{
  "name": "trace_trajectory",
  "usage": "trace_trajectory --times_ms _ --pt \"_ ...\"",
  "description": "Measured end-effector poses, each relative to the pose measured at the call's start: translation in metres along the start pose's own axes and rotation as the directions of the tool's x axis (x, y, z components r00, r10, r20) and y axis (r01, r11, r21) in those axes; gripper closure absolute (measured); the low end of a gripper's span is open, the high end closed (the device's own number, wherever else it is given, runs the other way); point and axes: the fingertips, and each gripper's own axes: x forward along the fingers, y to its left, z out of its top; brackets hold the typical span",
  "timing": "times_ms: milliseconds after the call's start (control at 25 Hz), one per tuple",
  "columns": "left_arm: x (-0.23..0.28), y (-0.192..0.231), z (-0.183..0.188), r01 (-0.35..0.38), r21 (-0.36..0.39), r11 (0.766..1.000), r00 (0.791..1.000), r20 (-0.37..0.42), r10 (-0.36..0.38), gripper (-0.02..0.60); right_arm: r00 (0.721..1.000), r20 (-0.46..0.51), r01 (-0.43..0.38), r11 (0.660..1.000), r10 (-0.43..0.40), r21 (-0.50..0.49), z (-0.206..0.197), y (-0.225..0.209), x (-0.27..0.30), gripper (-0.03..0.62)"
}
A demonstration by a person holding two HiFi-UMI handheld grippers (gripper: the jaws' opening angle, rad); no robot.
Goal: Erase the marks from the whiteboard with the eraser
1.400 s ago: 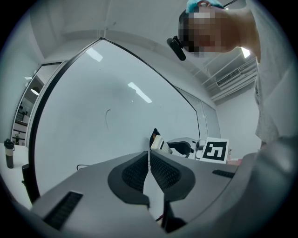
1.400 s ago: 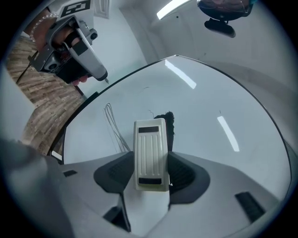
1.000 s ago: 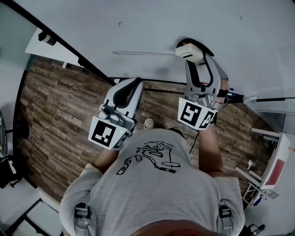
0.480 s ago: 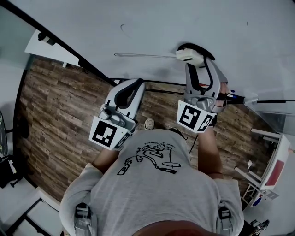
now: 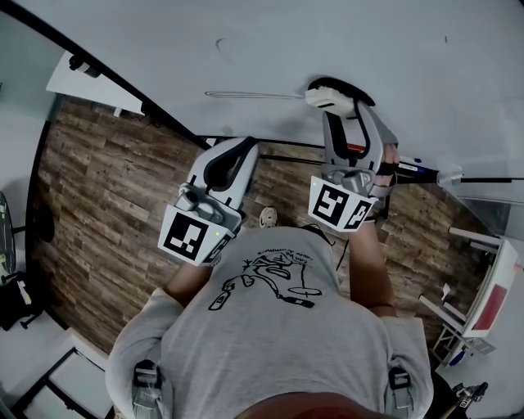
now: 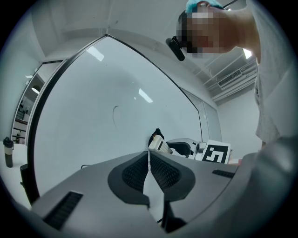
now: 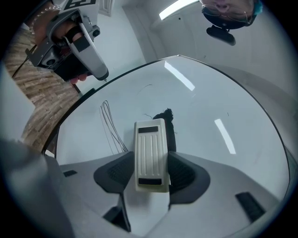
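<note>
One eraser point(image 7: 150, 148) in R claw point(image 7: 152, 173), on whiteboard point(image 7: 223, 107); L claw point(image 6: 149, 163) closed.

Head view steeply down; gripper views close, facing shared whiteboard point(image 5: 327, 41).

Soft, even indoor light with a cool grey cast and no hard shadows. In the head view the whiteboard point(image 5: 270, 49) is bright, almost washed out. The wood floor point(image 5: 98, 188) is darker, the corners are dim, and straight edges bow from the fisheye. Both gripper views have a round black vignette and heavy barrel warp. In the right gripper view a ceiling lamp point(image 7: 179, 8) is blown out and glare streaks point(image 7: 179, 76) cross the board. The eraser point(image 7: 150, 155) is sharp, the foreground soft. The left gripper view is dimmer and hazier.
</note>
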Motion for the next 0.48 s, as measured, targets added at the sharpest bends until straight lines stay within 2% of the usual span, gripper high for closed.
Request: trace_trajectory --times_ms 480 --pt "-0.007 0.000 0.003 -0.014 0.004 1.000 1.000 0.001 0.014 0.549 1.000 0.002 -0.026 1.000 0.026 -0.008 0.001 0.020 0.002 0.359"
